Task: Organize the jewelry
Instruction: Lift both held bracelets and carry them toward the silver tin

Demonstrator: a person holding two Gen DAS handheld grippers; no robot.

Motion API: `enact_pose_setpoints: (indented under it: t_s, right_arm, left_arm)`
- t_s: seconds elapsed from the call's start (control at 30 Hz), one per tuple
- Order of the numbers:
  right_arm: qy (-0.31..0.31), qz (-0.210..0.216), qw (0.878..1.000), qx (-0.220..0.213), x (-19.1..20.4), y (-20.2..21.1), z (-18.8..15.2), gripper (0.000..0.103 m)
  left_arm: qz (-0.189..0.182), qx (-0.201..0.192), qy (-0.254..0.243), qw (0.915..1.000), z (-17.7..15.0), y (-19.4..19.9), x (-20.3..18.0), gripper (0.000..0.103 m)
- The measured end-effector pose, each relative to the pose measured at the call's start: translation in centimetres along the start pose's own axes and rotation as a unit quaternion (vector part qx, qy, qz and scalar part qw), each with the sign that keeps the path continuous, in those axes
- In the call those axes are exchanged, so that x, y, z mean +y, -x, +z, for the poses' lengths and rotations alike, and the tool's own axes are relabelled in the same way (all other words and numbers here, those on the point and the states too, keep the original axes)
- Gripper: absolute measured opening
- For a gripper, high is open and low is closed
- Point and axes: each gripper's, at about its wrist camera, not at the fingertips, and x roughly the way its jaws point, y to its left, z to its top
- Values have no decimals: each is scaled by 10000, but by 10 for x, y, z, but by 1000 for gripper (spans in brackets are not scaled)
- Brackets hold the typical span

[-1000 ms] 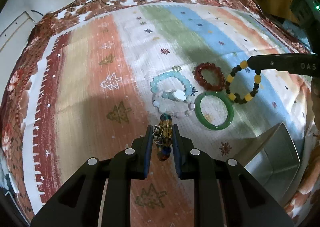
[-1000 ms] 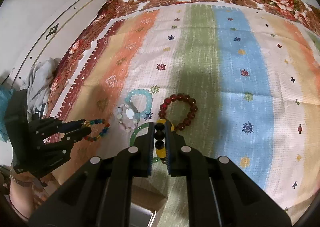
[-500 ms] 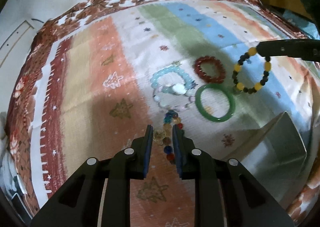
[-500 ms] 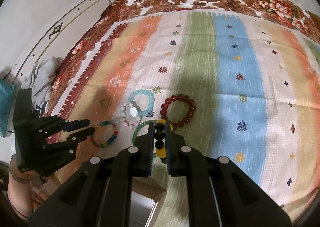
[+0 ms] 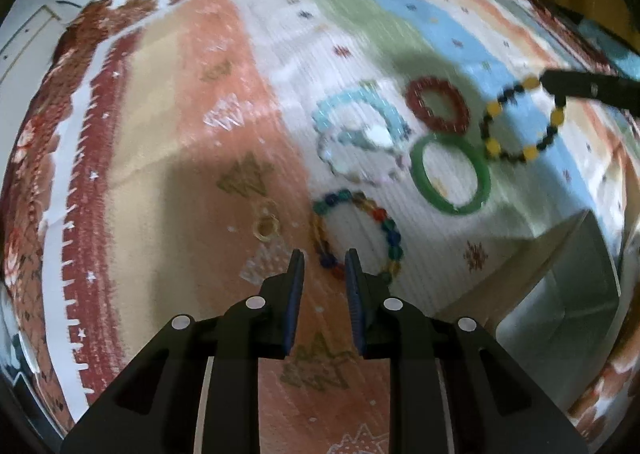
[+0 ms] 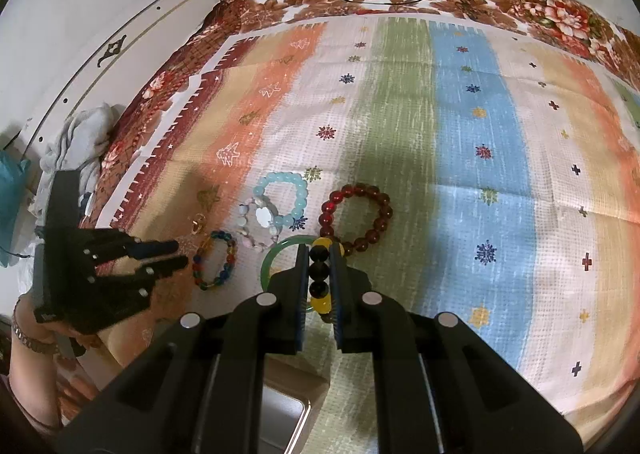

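My left gripper [image 5: 323, 259] is open and empty, just short of a multicolour bead bracelet [image 5: 390, 232] lying flat on the cloth; it also shows in the right wrist view [image 6: 231, 254]. A small gold ring [image 5: 265, 225] lies to its left. My right gripper [image 6: 319, 254] is shut on a black-and-yellow bead bracelet [image 6: 320, 278], which hangs from it in the left wrist view [image 5: 520, 152]. A green bangle [image 5: 450, 172], a dark red bracelet [image 5: 436, 104], a light blue bracelet [image 5: 356, 110] and a pale bracelet with a white charm [image 5: 360, 158] lie on the cloth.
A striped cloth [image 6: 460, 142] covers the surface. An open metal box [image 5: 560, 294] stands at the right in the left wrist view; its corner shows under my right gripper [image 6: 288, 410]. Grey cloth [image 6: 80, 134] lies off the left edge.
My left gripper opened and let go of the multicolour bracelet, which now lies flat on the cloth, and the gripper drew back. My right gripper still holds the black-and-yellow bracelet.
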Motion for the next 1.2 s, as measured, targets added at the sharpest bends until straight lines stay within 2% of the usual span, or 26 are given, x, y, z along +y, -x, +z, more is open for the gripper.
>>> enact_pose_setpoints:
  t_s: [0.1, 0.2, 0.33, 0.37, 0.4, 0.43, 0.6, 0.9, 1.2]
  right_arm:
    - [-11, 11, 10000, 9, 0, -1, 1, 11]
    - [20, 7, 10000, 31, 0, -2, 1, 11]
    - [58, 16, 10000, 76, 1, -5, 1, 11]
    - [73, 15, 9999, 84, 2, -6, 1, 11]
    - [96, 4, 9999, 87, 2, -6, 1, 11]
    - [116, -6, 9999, 91, 3, -7, 1, 11]
    - [154, -43, 9998, 98, 2, -7, 0, 11]
    - [219, -45, 9997, -138, 4, 14, -3, 11]
    - [366, -14, 9988, -325, 18, 40, -17, 11]
  left_arm:
    - [-47, 136, 16, 9999, -1, -11, -6, 26]
    - [96, 192, 135, 9997, 2, -20, -4, 30]
    - [89, 190, 239, 9995, 5, -29, -1, 31]
    - [112, 180, 215, 9995, 5, -30, -2, 29]
    - [189, 149, 148, 9996, 5, -30, -3, 17]
    - [226, 145, 126, 9996, 5, -31, -4, 9]
    - [158, 85, 232, 9996, 5, -25, -1, 9]
    - [-192, -708, 459, 9963, 5, 35, -3, 9]
    - [-318, -1090, 424, 9926, 4, 64, -11, 9]
